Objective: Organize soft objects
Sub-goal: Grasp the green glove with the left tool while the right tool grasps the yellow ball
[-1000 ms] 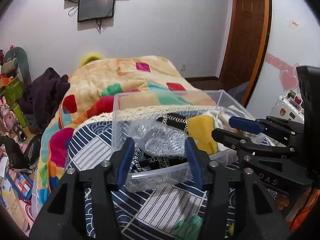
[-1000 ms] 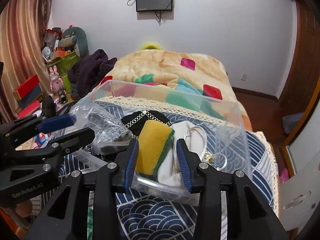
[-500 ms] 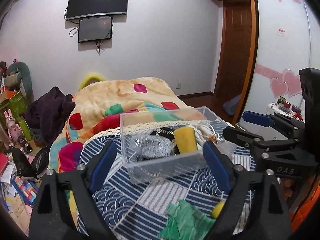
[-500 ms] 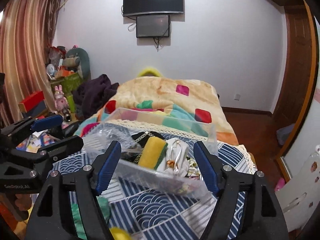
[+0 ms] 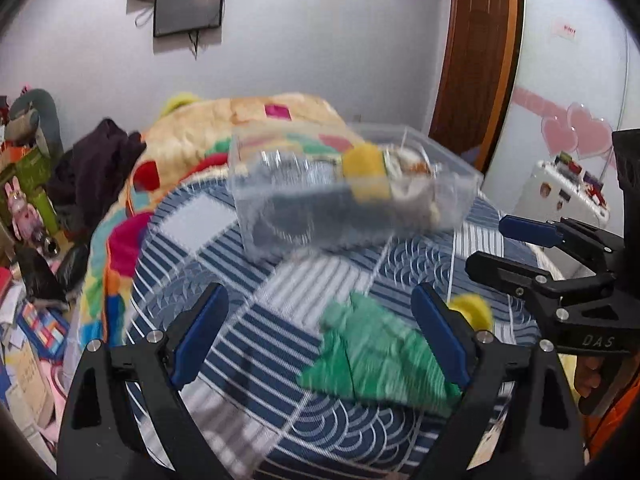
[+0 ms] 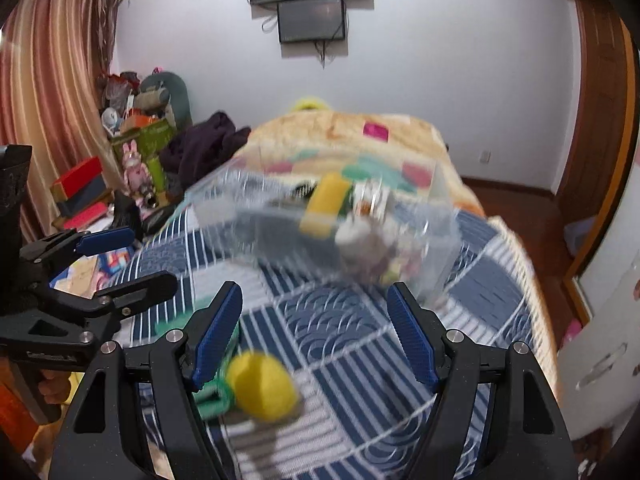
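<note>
A clear plastic bin (image 5: 352, 204) stands on the blue patterned cloth (image 5: 248, 320), holding a yellow sponge (image 5: 366, 174), a silver bag and other soft items; it also shows in the right wrist view (image 6: 320, 232). A green cloth (image 5: 372, 356) and a yellow ball (image 6: 262, 386) lie on the cloth nearer me. My left gripper (image 5: 320, 336) is open and empty, above the green cloth. My right gripper (image 6: 314, 336) is open and empty, just above the ball. Both views are motion-blurred.
A bed with a colourful blanket (image 5: 256, 120) lies behind the bin. Toys and boxes (image 6: 132, 148) pile at the left by the curtain. A white cabinet (image 5: 568, 184) stands at the right. A wooden door (image 5: 476, 52) is at the back right.
Both grippers opened wide and pulled back from the bin, which now stands farther away. The green cloth and yellow ball have come into view below them.
</note>
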A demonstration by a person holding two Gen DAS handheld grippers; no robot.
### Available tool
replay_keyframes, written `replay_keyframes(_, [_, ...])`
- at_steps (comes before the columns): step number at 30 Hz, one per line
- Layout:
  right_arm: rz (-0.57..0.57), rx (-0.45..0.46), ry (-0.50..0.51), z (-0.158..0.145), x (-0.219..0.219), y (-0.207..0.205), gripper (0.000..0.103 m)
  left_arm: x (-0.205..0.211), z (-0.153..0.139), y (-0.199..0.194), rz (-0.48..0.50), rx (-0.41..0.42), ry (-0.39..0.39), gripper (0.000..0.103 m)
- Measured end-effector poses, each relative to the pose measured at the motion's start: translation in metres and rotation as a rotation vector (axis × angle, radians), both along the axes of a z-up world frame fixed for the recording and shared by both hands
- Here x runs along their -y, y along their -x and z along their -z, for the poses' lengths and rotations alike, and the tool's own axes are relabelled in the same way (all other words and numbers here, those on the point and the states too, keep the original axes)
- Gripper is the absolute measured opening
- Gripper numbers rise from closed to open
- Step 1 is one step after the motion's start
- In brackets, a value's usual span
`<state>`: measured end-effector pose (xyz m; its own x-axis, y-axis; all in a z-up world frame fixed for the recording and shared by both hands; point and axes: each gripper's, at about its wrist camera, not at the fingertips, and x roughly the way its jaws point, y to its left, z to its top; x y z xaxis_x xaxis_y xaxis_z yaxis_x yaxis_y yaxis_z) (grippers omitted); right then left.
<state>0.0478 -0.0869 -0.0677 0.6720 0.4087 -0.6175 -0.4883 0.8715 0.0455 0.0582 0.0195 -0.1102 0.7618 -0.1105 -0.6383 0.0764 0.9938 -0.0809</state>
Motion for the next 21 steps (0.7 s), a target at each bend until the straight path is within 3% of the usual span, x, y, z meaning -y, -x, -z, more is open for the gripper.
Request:
replay_keyframes(6, [-0.039,-0.110,0.008,0.027,-0.001,0.005,0.071,0.007,0.026,0.004,0.025,-0.059,0.024,0.091])
replay_keyframes(11, [-0.078,-0.164,-0.033,0.034,-0.001,0.004,0.067,0.010,0.041,0.008,0.053,-0.106,0.068,0.070])
replay_keyframes(17, [-0.160,-0.194,-0.040,0.038,-0.009,0.017,0.041,0.018,0.040,0.013,0.082,-0.087,0.053,0.043])
replay_keyframes(21, [-0.158,-0.176,-0.031,0.037,-0.011,0.021,0.038,0.022,0.037,0.014,0.100,-0.082,0.057,0.028])
